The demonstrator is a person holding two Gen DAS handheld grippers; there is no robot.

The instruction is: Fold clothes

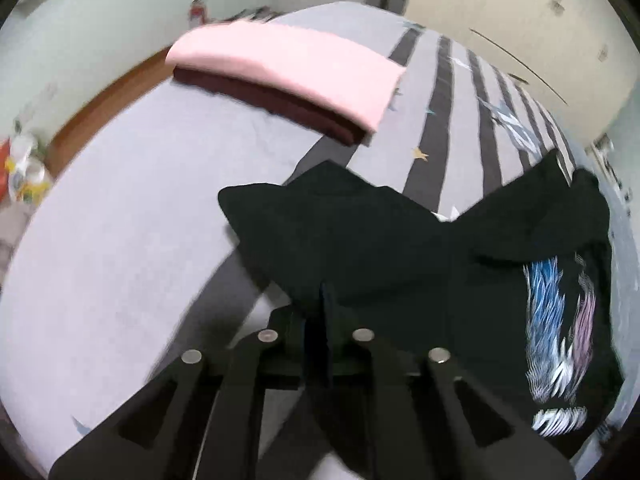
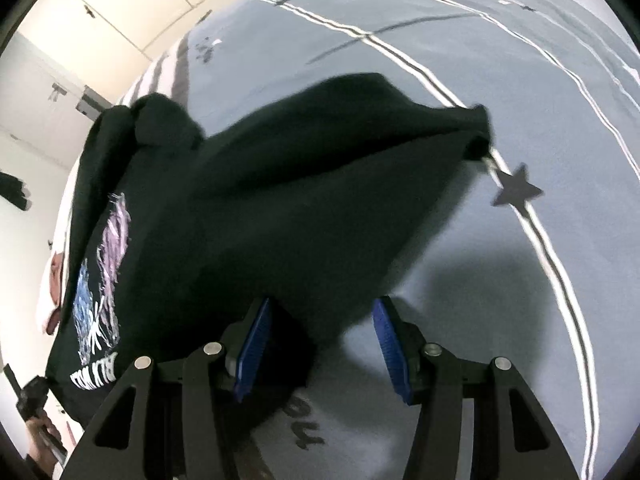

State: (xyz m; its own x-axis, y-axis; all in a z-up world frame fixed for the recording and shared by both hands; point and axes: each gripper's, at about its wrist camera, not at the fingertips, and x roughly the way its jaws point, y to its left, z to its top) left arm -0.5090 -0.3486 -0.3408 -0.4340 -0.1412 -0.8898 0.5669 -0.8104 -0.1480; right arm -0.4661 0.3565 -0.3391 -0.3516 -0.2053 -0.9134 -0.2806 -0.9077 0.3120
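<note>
A black T-shirt (image 1: 380, 248) with a blue and pink print (image 1: 556, 320) lies half lifted on the grey striped bed (image 1: 120, 220). My left gripper (image 1: 322, 312) is shut on a fold of its black cloth, which rises as a peak from between the fingers. In the right wrist view the same T-shirt (image 2: 260, 200) stretches from its print (image 2: 104, 272) at the left to a bunched sleeve end (image 2: 476, 128) at the right. My right gripper (image 2: 320, 344) stands open, blue pads (image 2: 388, 344) apart, with the shirt's lower edge hanging between them.
A folded pink garment (image 1: 288, 68) rests on a folded dark maroon one (image 1: 272, 100) at the far side of the bed. Colourful items (image 1: 24, 176) sit on the floor at the left. Cream cupboard doors (image 2: 120, 0) stand beyond the bed's edge.
</note>
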